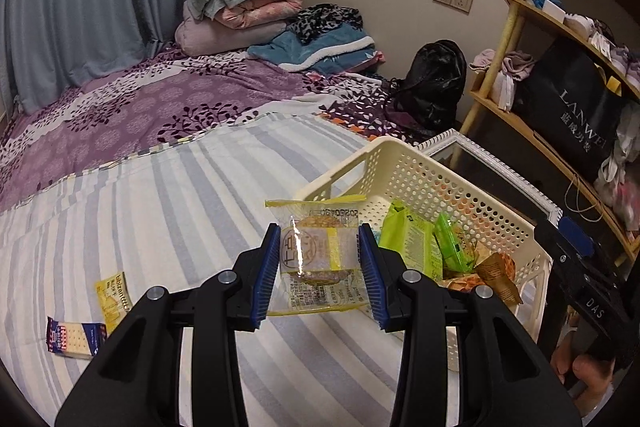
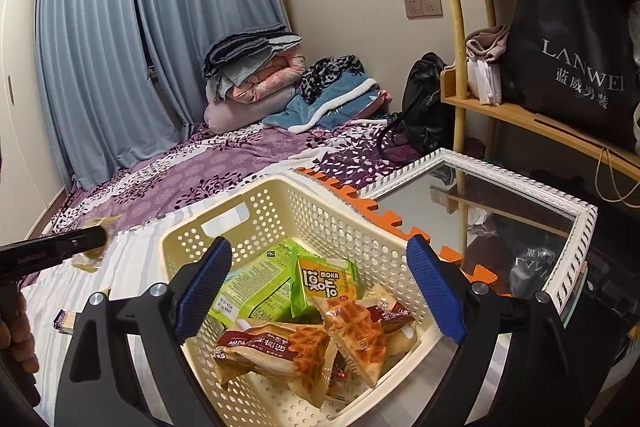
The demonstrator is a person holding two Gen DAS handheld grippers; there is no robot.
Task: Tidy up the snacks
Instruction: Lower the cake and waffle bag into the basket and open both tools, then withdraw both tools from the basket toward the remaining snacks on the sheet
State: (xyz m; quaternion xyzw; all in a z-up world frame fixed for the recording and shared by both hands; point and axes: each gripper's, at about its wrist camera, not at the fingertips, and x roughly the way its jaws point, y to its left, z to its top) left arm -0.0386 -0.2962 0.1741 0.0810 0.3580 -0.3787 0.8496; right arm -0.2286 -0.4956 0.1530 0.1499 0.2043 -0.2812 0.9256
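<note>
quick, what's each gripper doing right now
Left gripper: shut on the clear yellow-edged snack packet, beside the basket.
Right gripper: open, holding nothing, above the basket.

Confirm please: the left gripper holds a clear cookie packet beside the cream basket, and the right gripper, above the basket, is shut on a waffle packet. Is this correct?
Not quite. The right gripper is open and holds nothing; the right wrist view shows it wide apart above the basket, with the waffle packet lying inside. The left gripper does hold the cookie packet beside the basket.
</note>
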